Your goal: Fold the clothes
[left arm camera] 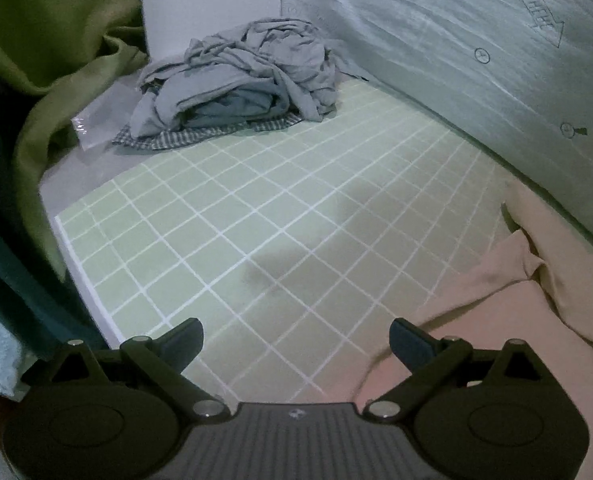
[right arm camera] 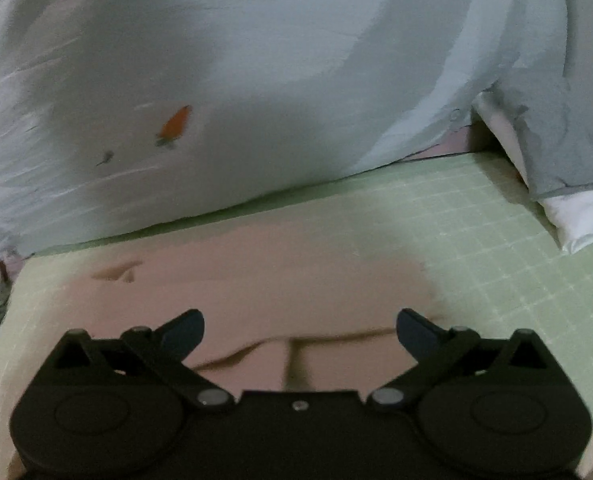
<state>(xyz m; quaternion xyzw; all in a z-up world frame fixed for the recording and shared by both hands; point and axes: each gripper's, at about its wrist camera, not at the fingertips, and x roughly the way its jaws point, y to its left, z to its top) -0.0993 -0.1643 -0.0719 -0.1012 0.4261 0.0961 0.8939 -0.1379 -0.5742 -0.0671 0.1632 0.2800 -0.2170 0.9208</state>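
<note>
Two grippers are in view, and neither holds anything. The left gripper (left arm camera: 296, 338) hangs over the green grid mat (left arm camera: 256, 216) with its fingers spread wide and bare mat between them. The right gripper (right arm camera: 300, 332) is likewise spread, poised directly above the pink garment (right arm camera: 256, 280), with no cloth pinched between its fingers.

Step in hand, by my judgement: the approach to a first grasp on the pink garment. It lies spread on the mat, just in front of the pale blue bedding (right arm camera: 216, 60) printed with small carrots, and seen from the left wrist it occupies the near right corner of the mat (left arm camera: 496, 300).

Condition of the garment: mostly flat, soft and thin-looking. A seam or fold line crosses it just ahead of the right gripper. A rumpled flap stands up at its far edge in the left wrist view. I cannot tell from these views what kind of garment it is.

Next move, as assessed: each gripper should come down on an edge or corner, close on a single layer, and carry it across. The rumpled flap may need smoothing first, or the fold will set crooked.

Also noted: a crumpled grey pile (left arm camera: 236, 76) of clothing at the far end of the mat, resting on a checked cloth (left arm camera: 200, 136), well apart from the pink garment. It appears unfolded.
</note>
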